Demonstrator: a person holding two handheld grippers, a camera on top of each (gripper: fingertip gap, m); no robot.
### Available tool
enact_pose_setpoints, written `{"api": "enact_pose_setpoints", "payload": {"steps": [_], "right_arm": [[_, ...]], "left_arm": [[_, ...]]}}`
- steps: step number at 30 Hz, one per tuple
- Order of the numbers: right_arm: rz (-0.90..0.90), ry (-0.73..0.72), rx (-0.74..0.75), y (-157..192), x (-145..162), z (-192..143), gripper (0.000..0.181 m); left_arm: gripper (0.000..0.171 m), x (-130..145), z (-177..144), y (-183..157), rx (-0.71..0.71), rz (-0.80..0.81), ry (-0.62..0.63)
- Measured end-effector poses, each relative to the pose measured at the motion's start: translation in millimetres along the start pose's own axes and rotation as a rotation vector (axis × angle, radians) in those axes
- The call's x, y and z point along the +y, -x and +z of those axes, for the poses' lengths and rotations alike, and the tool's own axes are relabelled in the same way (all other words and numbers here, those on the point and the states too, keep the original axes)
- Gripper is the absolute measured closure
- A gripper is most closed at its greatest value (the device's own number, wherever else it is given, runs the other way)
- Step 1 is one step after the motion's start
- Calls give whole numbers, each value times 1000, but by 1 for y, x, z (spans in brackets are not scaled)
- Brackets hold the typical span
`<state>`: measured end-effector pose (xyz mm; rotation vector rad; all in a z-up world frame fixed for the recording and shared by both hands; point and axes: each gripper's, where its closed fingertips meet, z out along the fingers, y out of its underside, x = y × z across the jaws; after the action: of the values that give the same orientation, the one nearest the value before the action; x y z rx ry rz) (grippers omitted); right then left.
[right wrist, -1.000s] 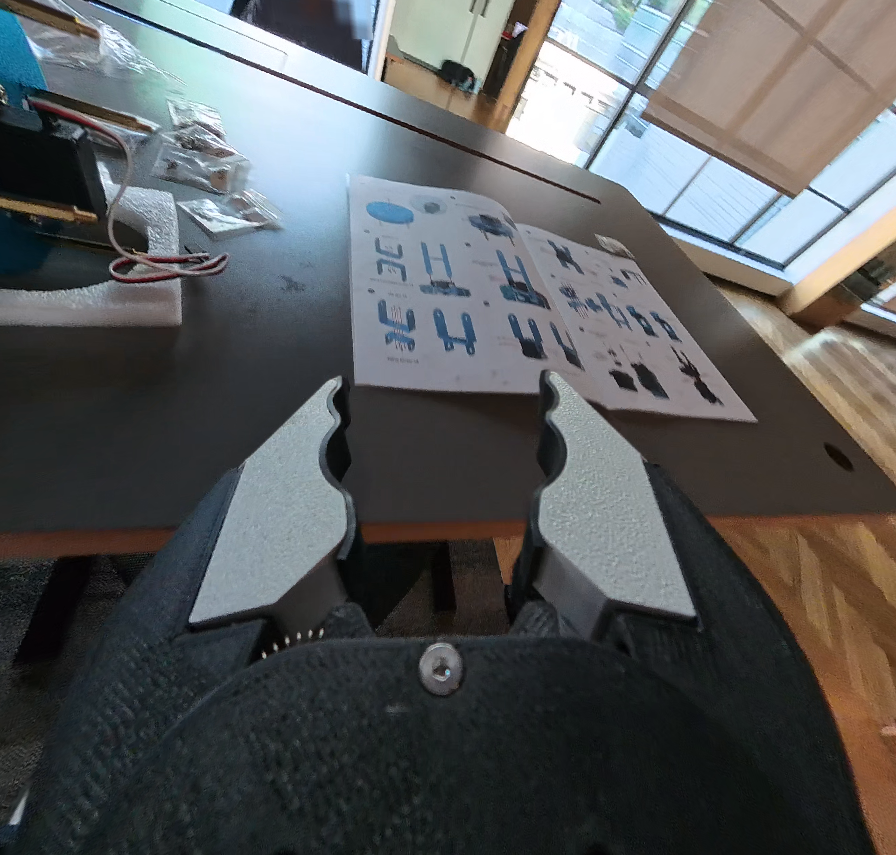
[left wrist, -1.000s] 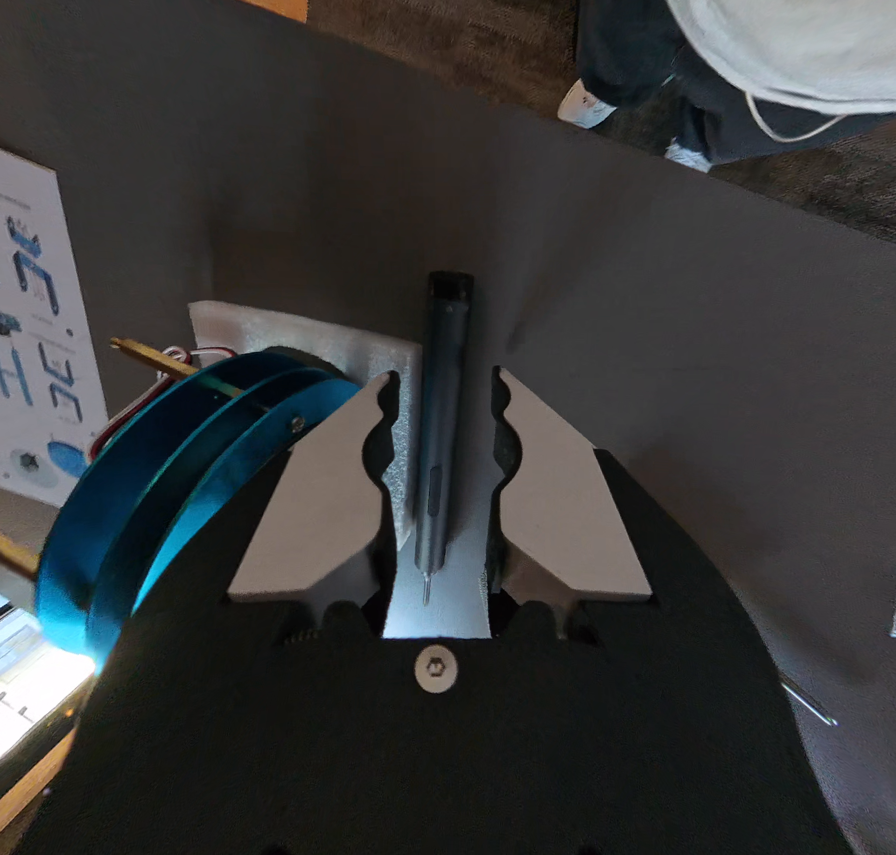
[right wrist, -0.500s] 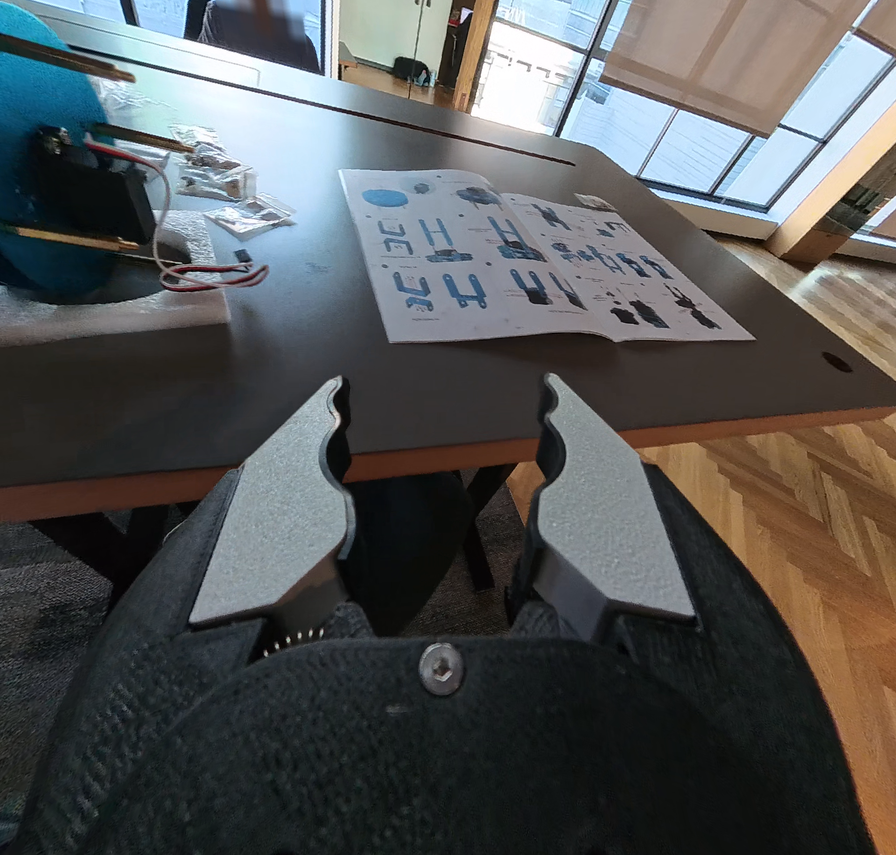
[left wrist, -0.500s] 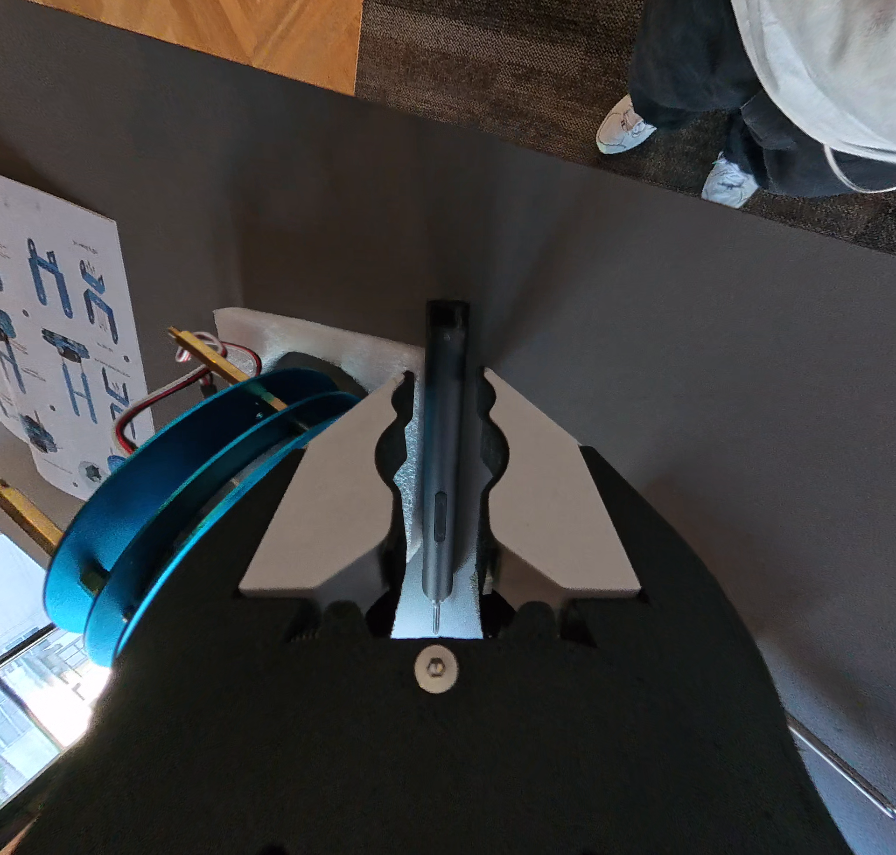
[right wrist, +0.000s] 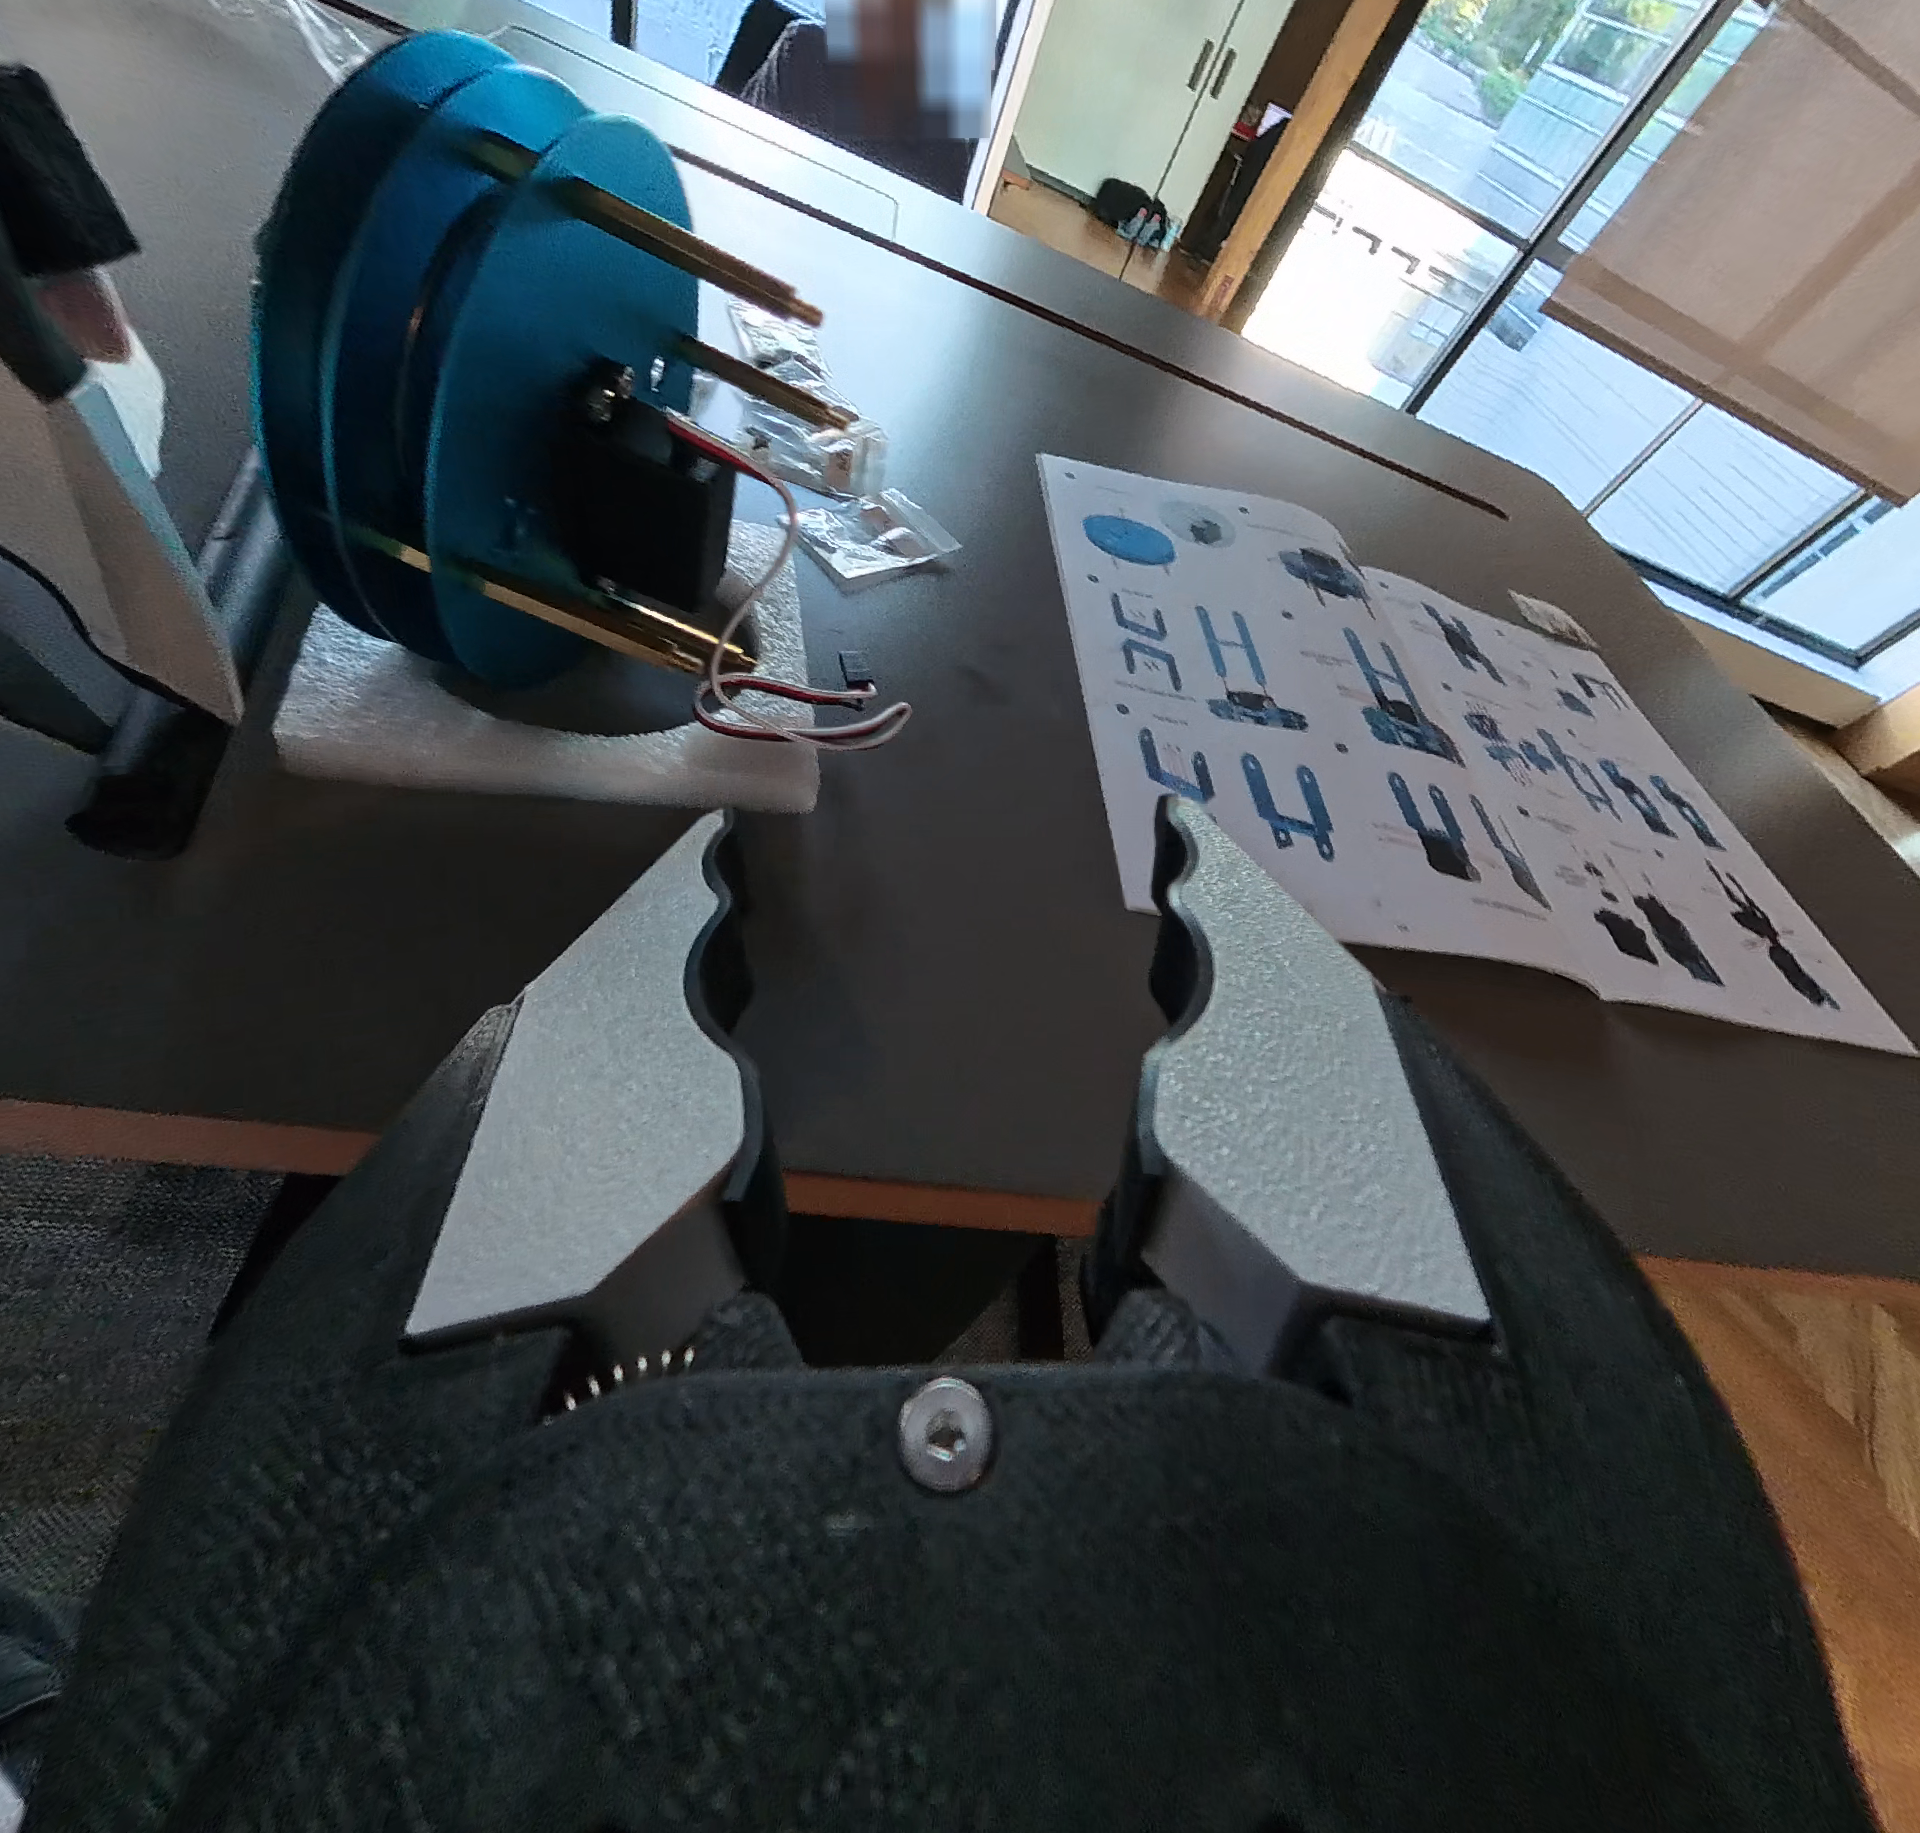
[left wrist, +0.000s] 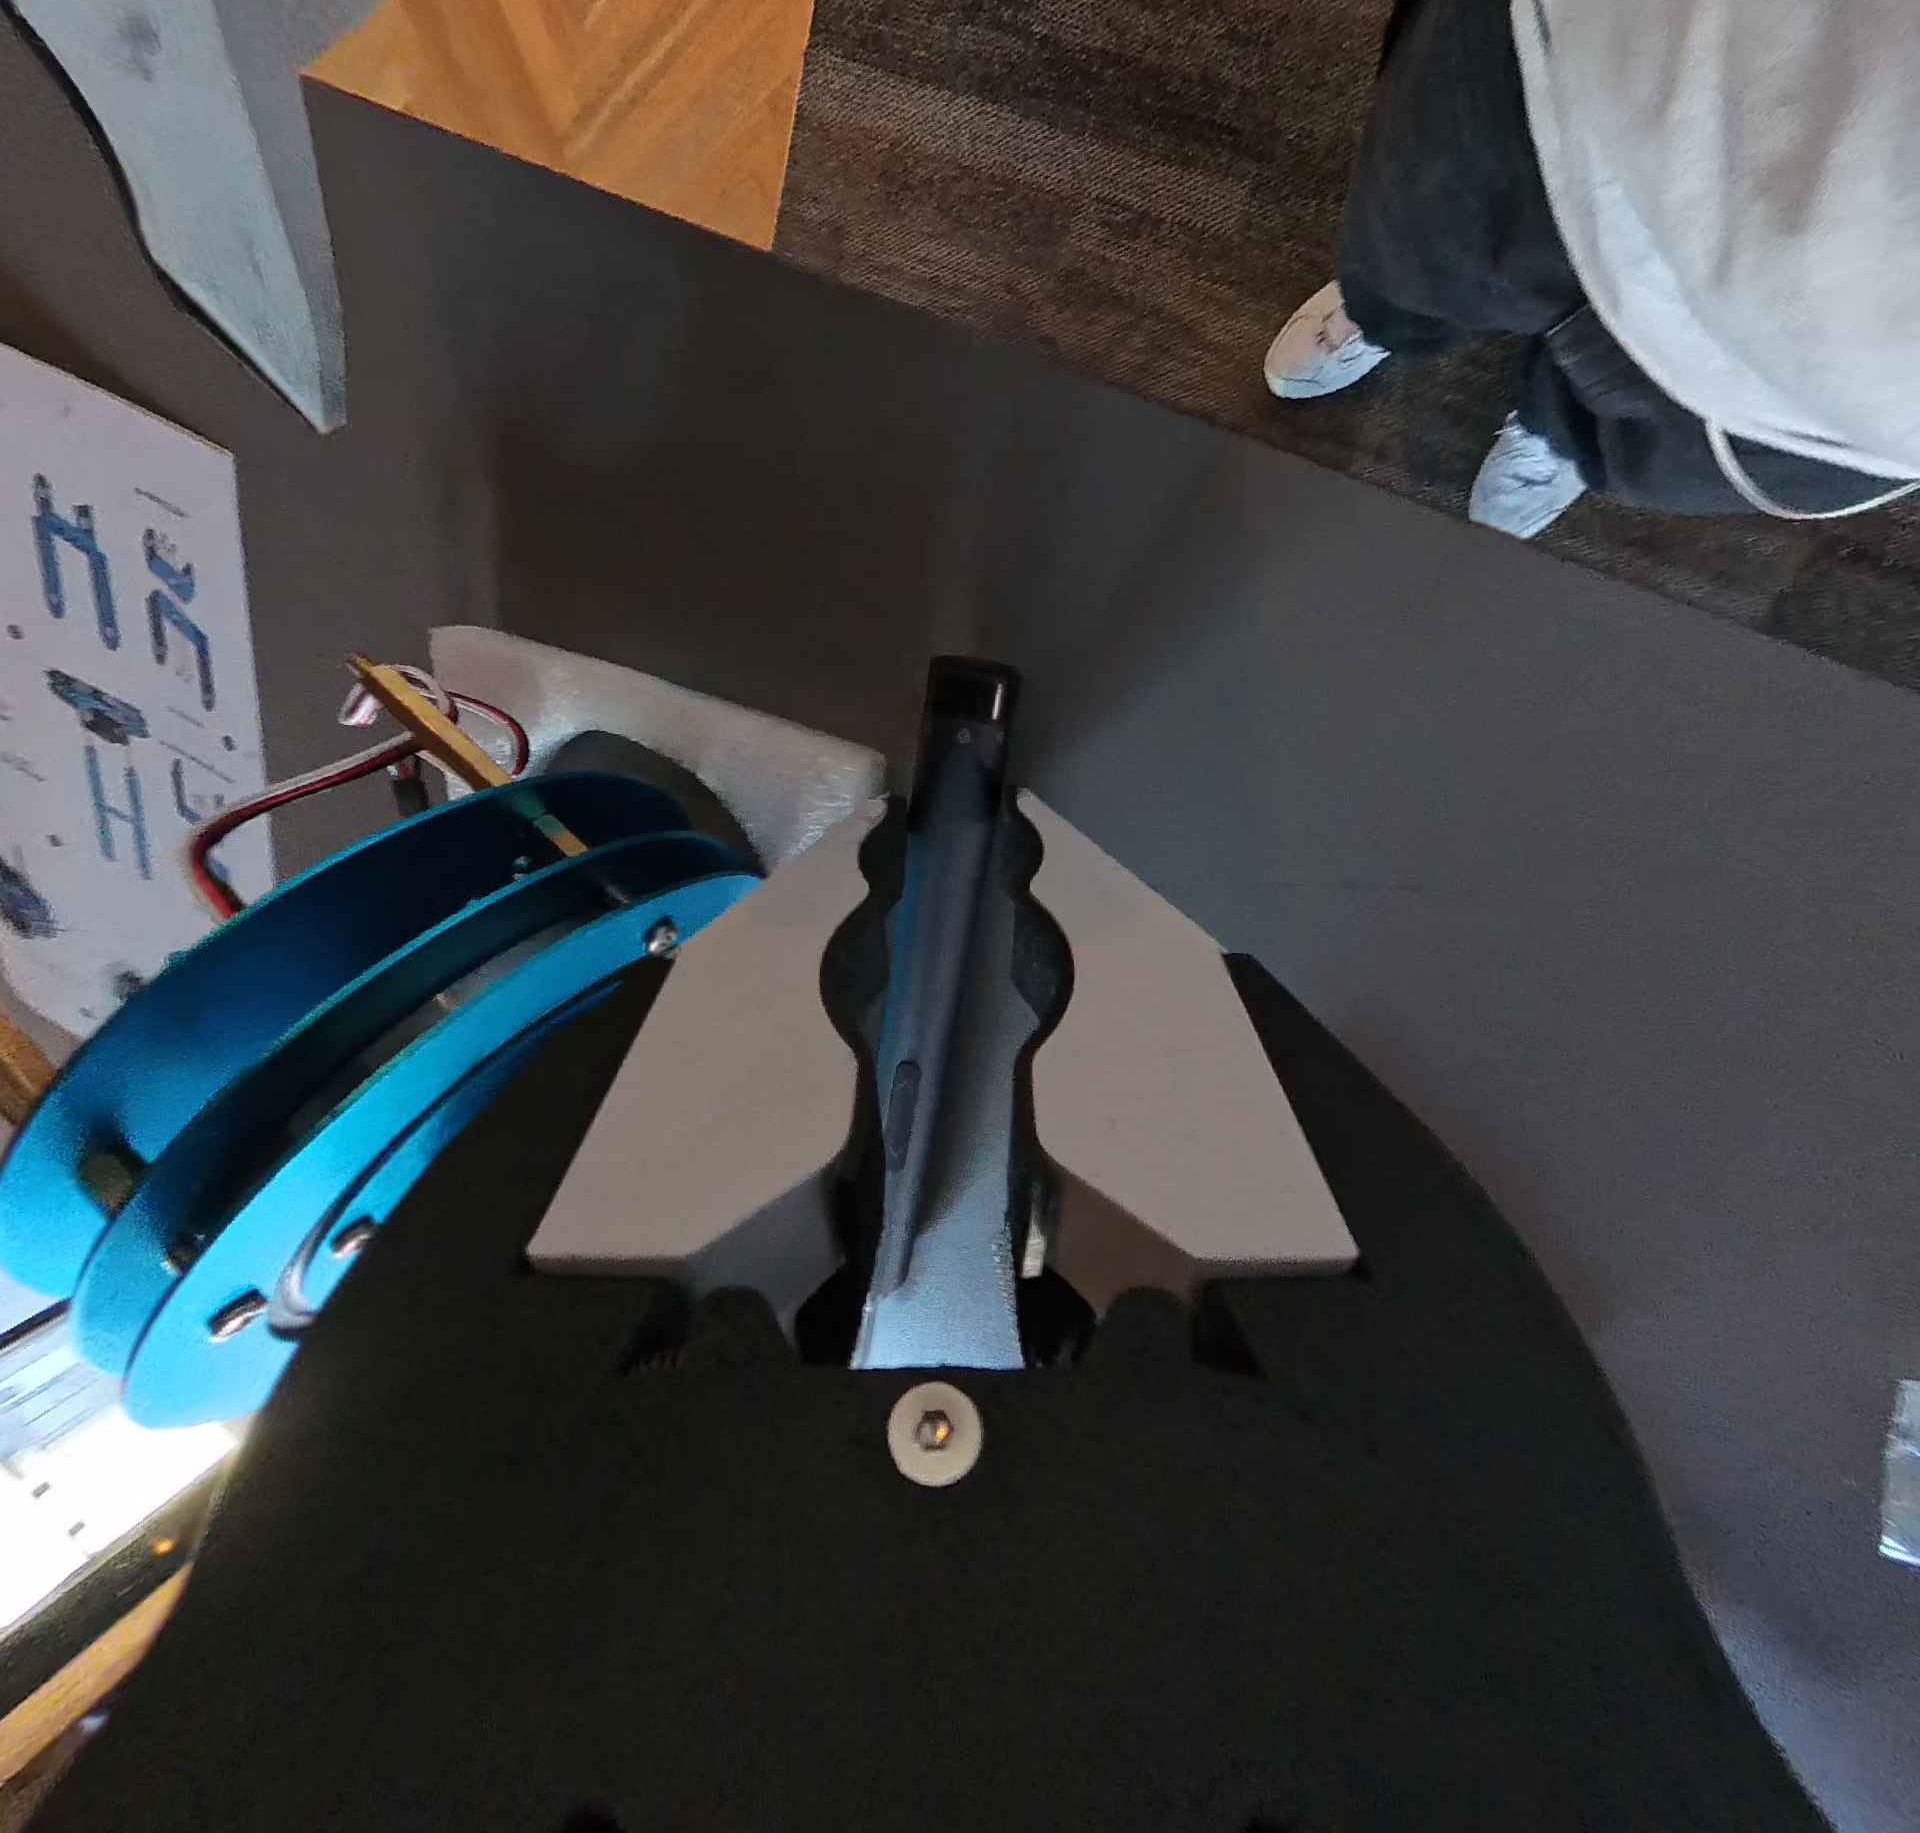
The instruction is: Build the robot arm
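Note:
My left gripper (left wrist: 951,807) is shut on a dark grey pen-shaped electric screwdriver (left wrist: 935,952) that runs lengthwise between the fingers, its butt end pointing away over the dark table (left wrist: 1351,848). Just left of it, a blue stacked-disc assembly (left wrist: 364,1004) with brass standoffs and red-white wires lies on its side on a white foam pad (left wrist: 727,744). In the right wrist view the assembly (right wrist: 468,381) carries a black servo block. My right gripper (right wrist: 945,817) is open and empty above the table's near edge, right of the foam pad (right wrist: 520,744). One of its fingers (left wrist: 208,173) shows in the left wrist view.
A printed instruction sheet (right wrist: 1455,744) lies open right of the foam pad; it also shows in the left wrist view (left wrist: 104,692). Small clear bags of parts (right wrist: 883,536) lie behind the assembly. A person's legs and shoes (left wrist: 1507,381) stand beyond the table's edge.
My left gripper has closed from open onto the screwdriver. My right gripper has swung left and closer to the table, bringing the blue assembly into its view.

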<state>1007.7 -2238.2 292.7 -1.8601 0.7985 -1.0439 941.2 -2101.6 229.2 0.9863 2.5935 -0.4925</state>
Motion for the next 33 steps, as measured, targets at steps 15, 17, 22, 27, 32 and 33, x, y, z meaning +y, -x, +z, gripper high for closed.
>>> {"api": "enact_pose_setpoints", "payload": {"steps": [15,17,22,27,32,33], "right_arm": [[-1,-44,-67,17,-10,2,105],[7,-70,-83,21,-16,1,106],[-26,-144,-169,52,-45,0,111],[-104,-286,-291,104,-99,-9,119],[-105,-276,-365,140,-143,16,118],[-88,-256,-362,142,-149,26,118]], "left_arm": [[158,-17,-45,35,-227,-158,-174],[158,-13,-68,50,-308,-253,-256],[158,10,-118,72,-450,-519,-479],[158,35,-143,82,-526,-711,-617],[158,49,-150,85,-571,-820,-659],[158,50,-152,85,-579,-836,-660]]}}
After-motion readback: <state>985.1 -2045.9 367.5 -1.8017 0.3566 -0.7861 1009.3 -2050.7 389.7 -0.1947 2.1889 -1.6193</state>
